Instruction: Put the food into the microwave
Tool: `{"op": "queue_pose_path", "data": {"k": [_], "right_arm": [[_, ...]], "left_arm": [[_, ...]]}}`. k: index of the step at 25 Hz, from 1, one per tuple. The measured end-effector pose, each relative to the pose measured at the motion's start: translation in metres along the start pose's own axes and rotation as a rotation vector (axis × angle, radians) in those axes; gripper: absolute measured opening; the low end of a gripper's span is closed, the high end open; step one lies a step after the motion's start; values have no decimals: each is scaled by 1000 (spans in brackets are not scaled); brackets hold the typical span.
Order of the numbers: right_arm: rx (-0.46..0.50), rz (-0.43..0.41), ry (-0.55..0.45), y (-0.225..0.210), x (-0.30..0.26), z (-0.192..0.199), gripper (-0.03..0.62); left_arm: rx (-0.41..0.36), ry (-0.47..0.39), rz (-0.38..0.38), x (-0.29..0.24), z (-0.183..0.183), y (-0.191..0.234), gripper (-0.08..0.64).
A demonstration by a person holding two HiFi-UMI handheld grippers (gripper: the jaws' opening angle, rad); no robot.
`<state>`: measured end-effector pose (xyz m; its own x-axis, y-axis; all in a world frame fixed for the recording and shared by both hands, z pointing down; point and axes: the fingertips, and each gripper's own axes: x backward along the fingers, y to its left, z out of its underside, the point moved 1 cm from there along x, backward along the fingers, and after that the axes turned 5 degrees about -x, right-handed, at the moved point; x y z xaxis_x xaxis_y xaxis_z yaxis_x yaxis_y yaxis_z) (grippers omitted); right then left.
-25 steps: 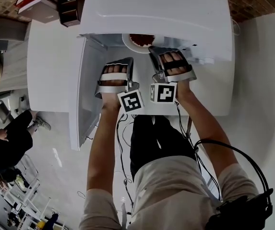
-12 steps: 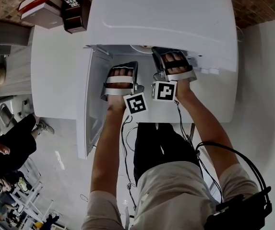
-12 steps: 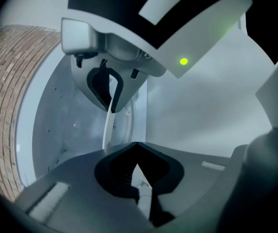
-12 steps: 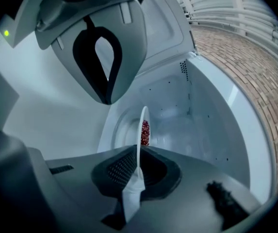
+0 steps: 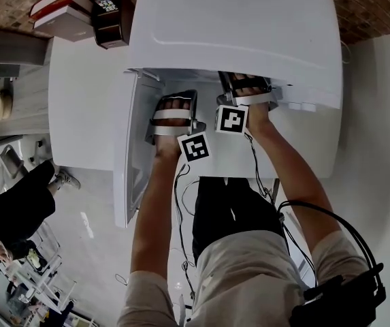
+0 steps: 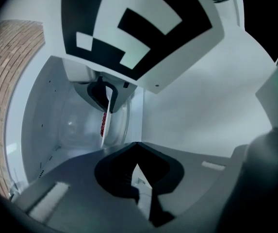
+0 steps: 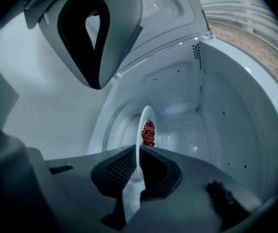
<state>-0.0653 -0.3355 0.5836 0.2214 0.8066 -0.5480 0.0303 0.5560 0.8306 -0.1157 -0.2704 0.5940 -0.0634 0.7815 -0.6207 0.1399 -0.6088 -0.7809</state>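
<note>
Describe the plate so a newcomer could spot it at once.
Find the white microwave with its door swung open. Inside its cavity, the right hand-held gripper pinches the rim of a white plate, seen edge-on. It carries a heap of small red food, the only colour in that white interior.

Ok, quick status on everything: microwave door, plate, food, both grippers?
microwave door: open, swung to the left.
plate: inside the cavity, gripped by its rim, not yet released.
food: red, on the plate.
right gripper: shut on the plate.
left gripper: shut, nothing between its jaws.
</note>
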Motion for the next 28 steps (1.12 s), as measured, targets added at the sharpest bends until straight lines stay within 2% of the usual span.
{"op": "queue_pose_path", "data": {"k": [8,13,19,25,28], "right_arm": [[37,-120,20,13,-8,-3,37],[60,-131,52,8,-12,-2,47],[-30,-281,-10,16,-3,-10,56],[-127,-334,7,11,-4,-9,87],[-170,-361,12,7,-3,-9,128]], "left_arm": [[-3,4,-5,-2,1,-1,8],[-11,6,0,-4,3,-4,8],[-13,4,7,-6,1,-5,8],[-17,2,13,-5,0,-7,8],[-18,3,18,-5,1,-7,8]]}}
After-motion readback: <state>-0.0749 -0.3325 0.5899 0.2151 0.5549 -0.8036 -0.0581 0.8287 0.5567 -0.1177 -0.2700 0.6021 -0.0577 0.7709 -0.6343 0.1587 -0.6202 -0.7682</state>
